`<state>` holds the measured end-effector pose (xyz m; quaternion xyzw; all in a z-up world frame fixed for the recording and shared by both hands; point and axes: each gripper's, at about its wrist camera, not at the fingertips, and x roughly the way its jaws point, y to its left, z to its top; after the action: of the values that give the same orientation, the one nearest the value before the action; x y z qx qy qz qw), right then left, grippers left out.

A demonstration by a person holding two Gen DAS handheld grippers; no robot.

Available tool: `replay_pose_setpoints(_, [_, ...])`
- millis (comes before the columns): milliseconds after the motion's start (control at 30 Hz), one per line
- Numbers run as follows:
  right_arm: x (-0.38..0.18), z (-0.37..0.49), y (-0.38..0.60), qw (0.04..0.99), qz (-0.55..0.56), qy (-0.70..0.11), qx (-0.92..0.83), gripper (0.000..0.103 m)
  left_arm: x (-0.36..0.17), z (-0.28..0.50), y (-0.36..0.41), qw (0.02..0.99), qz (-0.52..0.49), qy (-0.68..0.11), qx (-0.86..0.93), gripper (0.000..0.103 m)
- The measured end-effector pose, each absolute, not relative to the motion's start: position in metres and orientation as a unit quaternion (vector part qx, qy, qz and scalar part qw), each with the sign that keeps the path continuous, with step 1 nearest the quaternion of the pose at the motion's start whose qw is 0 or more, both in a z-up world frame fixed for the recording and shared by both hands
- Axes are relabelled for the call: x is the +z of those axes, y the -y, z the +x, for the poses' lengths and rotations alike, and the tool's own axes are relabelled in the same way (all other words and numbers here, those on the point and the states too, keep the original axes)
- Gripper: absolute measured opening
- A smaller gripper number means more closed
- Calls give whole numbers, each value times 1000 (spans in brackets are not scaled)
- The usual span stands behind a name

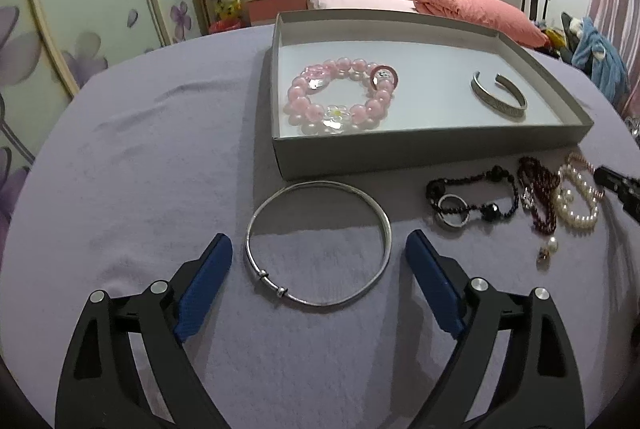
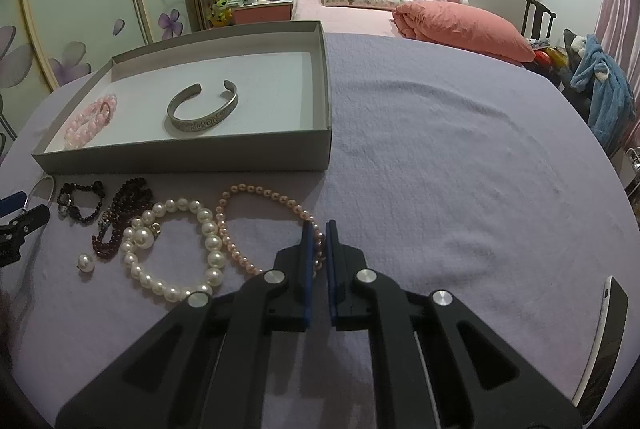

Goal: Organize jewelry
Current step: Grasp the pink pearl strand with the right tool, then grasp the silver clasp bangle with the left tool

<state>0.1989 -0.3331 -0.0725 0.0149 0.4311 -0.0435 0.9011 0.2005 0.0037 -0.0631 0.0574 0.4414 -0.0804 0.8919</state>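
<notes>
A thin silver bangle (image 1: 387,229) lies flat on the lilac cloth. My left gripper (image 1: 318,239) stands open, with a blue pad on either side of the bangle and clear of it. Beyond it a grey box (image 1: 400,153) holds a pink bead bracelet (image 1: 304,101) and a silver cuff (image 1: 500,101). In the right wrist view my right gripper (image 2: 319,225) is shut on the near-right part of a pink pearl bracelet (image 2: 256,191), whose beads show between the pads. A white pearl bracelet (image 2: 208,229) lies just left of it.
A black bead bracelet (image 2: 80,205), a dark red strand (image 2: 128,197) and a loose pearl earring (image 2: 85,262) lie in front of the box (image 2: 180,159). A phone-like slab (image 2: 600,341) rests at the near right. A bed and a chair stand beyond the table.
</notes>
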Motion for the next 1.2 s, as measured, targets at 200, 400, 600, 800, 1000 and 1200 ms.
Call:
replay_pose_setpoints(200, [-73,199,334,901,15,-431,-43,8,-63,201,-3,892,59,-441,-83,88])
replay_pose_setpoints(400, [-73,199,334,901,14,-431,-44,8,-61,201,3,893,68,-434,-98,74])
replay_pose_setpoints(600, [-72,195,342,902,44,-427,-38,6,-60,196,2,894,64,-434,-94,73])
replay_pose_setpoints(800, [-61,180,345,916,72,-393,-31,6,-59,188,-4,897,52,-432,-82,73])
replay_pose_setpoints(1000, [-46,169,341,928,89,-362,-19,6,-54,180,-6,906,52,-415,-74,73])
replay_pose_setpoints(1200, [-33,159,334,936,105,-335,-4,6,-47,170,-5,918,56,-387,-70,73])
